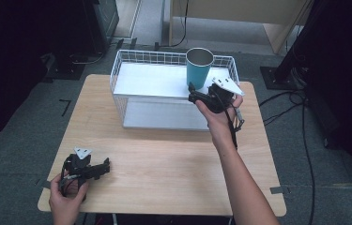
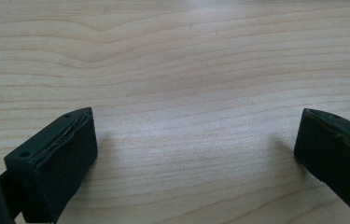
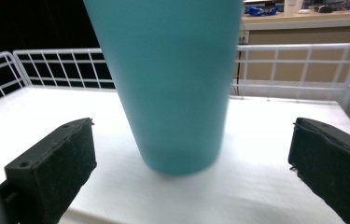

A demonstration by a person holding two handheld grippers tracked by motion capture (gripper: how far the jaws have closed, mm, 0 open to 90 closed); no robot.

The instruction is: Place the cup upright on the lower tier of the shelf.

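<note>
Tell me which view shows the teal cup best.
The high view: the whole teal cup shows, open rim up, upright on the white shelf of the wire rack. The right gripper view shows its lower body close, top cut off, between open jaws. The left gripper view shows bare table.

Left gripper (image 2: pixel 196 140) pointing down at the table top (image 2: pixel 177 60), its two black jaws standing wide apart at the lower corners; nothing lying between them; pale wood grain running across; faint jaw shadows falling on the boards.
</note>
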